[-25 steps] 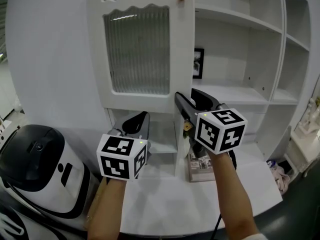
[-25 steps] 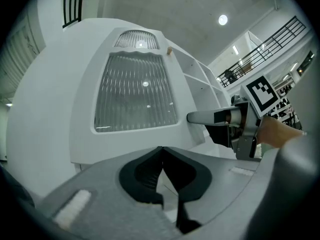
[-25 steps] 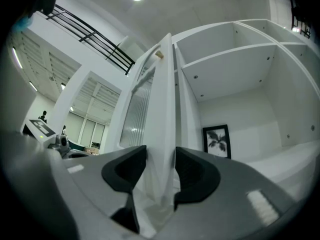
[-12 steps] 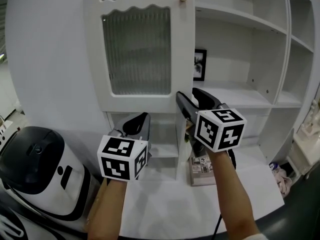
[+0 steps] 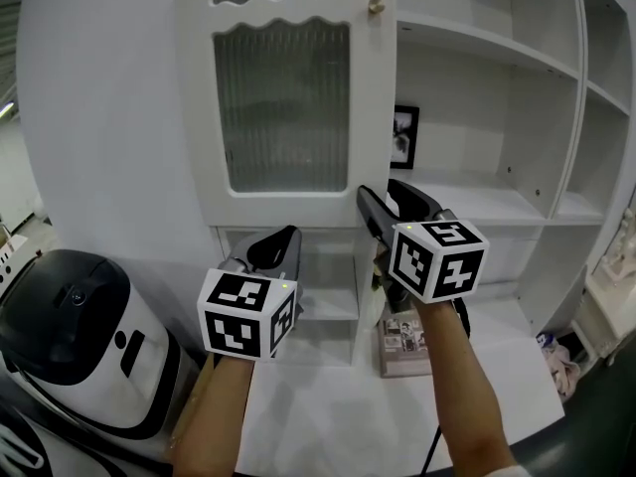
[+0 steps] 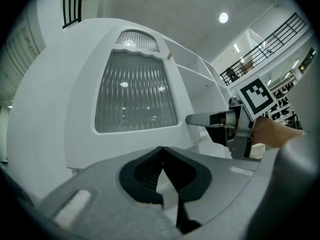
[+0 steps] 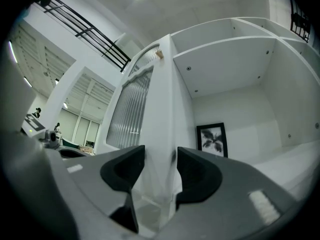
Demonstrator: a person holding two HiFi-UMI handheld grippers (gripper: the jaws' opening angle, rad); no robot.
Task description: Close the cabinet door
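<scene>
The white cabinet door (image 5: 283,107) with a ribbed glass pane and a small knob (image 5: 376,6) stands swung out in front of the open shelves. My right gripper (image 5: 381,199) reaches to the door's lower right corner. In the right gripper view its jaws (image 7: 159,159) straddle the door's free edge (image 7: 162,109) and are closing, with a thin gap still showing beside the edge. My left gripper (image 5: 283,238) hangs below the door, shut and holding nothing. In the left gripper view its jaws (image 6: 162,151) meet, facing the door pane (image 6: 135,99).
A black and white appliance (image 5: 79,336) stands at the lower left. Open shelves (image 5: 477,43) fill the right side, with a framed picture (image 5: 404,137) on one. A booklet (image 5: 402,336) lies on the white counter (image 5: 328,405) below my right gripper.
The door's free edge and my right gripper have shifted a little to the right in the head view. My left gripper has kept still.
</scene>
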